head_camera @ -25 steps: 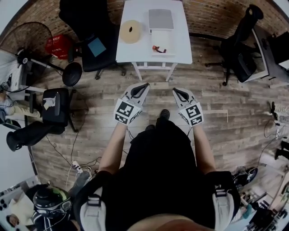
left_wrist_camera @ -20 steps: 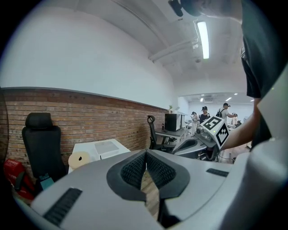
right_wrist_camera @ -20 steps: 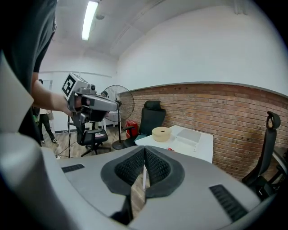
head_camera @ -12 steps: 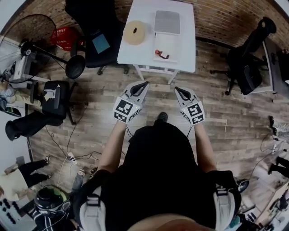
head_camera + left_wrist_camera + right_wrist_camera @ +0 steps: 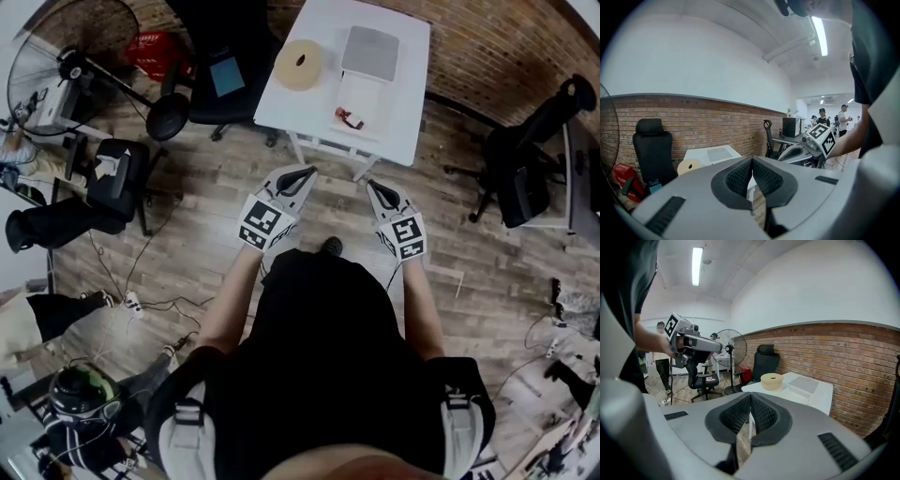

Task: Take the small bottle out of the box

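Observation:
A white table (image 5: 405, 112) stands ahead of me on the wooden floor. On it lies an open white box (image 5: 364, 92) with a small red bottle (image 5: 349, 118) at its near end, a grey lid (image 5: 369, 52) behind it and a tan round roll (image 5: 299, 65) to the left. My left gripper (image 5: 305, 172) and right gripper (image 5: 372, 186) hover side by side above the floor, short of the table's near edge. Both are shut with nothing between the pads. The left gripper view shows the table (image 5: 712, 153) beyond the shut left gripper (image 5: 752, 174); the right gripper view shows the roll (image 5: 771, 380).
A black office chair (image 5: 230, 56) stands left of the table, with a fan (image 5: 70, 70) and a red basket (image 5: 161, 49) further left. Another black chair (image 5: 525, 178) stands to the right. Cables (image 5: 131, 300) lie on the floor at the left, near a seated person (image 5: 56, 225).
The head view has swung, so the table now sits further right and tilted in the picture. Both grippers stay shut and keep their place in front of my body.

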Demonstrator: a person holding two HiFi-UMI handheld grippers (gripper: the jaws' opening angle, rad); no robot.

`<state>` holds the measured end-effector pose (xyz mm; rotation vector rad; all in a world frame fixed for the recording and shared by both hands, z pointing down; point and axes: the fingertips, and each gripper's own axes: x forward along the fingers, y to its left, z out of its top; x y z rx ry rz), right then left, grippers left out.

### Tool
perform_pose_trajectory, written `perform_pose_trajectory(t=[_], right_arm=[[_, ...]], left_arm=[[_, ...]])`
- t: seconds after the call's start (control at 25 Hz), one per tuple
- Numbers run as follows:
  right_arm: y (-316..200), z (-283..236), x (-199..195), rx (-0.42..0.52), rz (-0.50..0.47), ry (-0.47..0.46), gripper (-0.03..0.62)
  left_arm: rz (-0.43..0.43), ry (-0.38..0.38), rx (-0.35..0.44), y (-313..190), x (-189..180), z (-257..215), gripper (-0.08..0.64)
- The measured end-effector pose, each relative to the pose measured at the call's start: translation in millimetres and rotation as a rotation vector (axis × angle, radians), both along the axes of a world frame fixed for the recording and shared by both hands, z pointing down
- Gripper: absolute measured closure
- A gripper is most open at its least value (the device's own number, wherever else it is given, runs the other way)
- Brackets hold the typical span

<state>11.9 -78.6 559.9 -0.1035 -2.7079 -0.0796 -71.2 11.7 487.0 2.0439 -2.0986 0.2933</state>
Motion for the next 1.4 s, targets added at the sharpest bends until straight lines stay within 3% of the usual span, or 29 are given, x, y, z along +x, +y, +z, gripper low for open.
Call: perform_pose_trajectory(t=[0.44, 0.72, 1.4], right_arm=[[-2, 0, -6, -0.017, -0.011, -0.013, 0.594], [-24, 4, -2, -0.006, 0.034, -0.005, 0.594], [-74, 18, -56, -0.022, 0.153, 0.027, 0.594]], left_arm=[[-0.016, 0.002, 0.006, -4, -2, -2, 0.540], [0.016, 0.003, 0.017, -24, -6, 3, 0.540], [0.139, 0.036, -0.023, -87, -73, 24, 0.540]])
